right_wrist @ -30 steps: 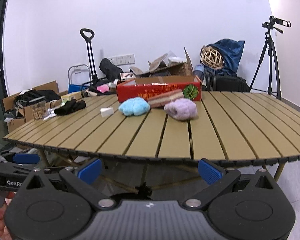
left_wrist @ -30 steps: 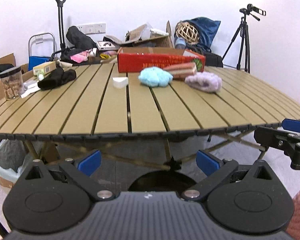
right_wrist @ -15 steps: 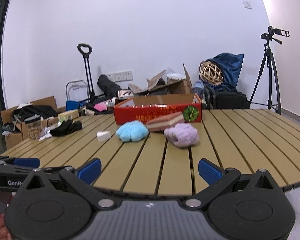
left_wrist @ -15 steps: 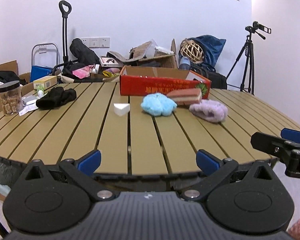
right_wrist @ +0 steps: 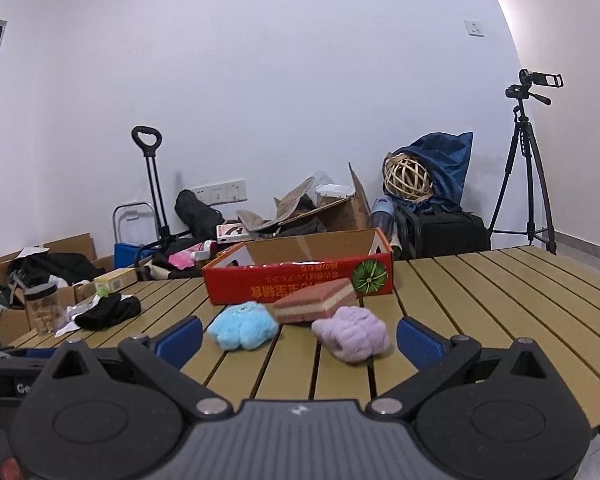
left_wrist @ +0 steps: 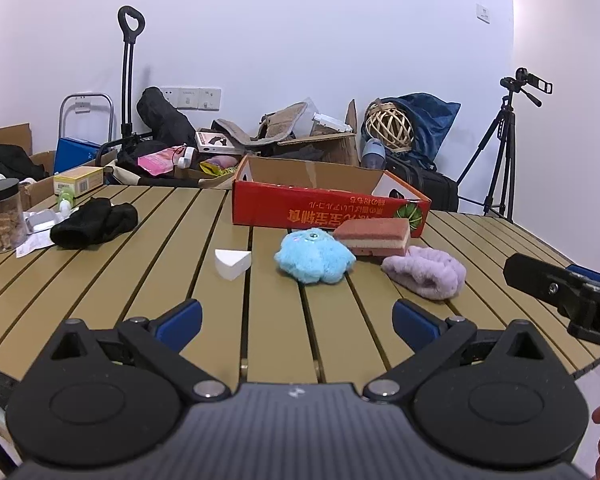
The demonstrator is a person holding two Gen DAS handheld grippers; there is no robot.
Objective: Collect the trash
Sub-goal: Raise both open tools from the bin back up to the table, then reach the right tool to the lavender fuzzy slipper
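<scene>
Both grippers had been raised above the table (left_wrist: pixel 100 304) edge, jaws spread, empty. The purple fluff (right_wrist: pixel 354 338) lay ahead; fibres could be snagged between slats.

Right gripper (left_wrist: pixel 572 300) cut off by frame edge

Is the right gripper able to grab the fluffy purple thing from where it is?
Probably yes. The right gripper is open, and the purple fluffy thing lies straight ahead with only bare table between.
</scene>
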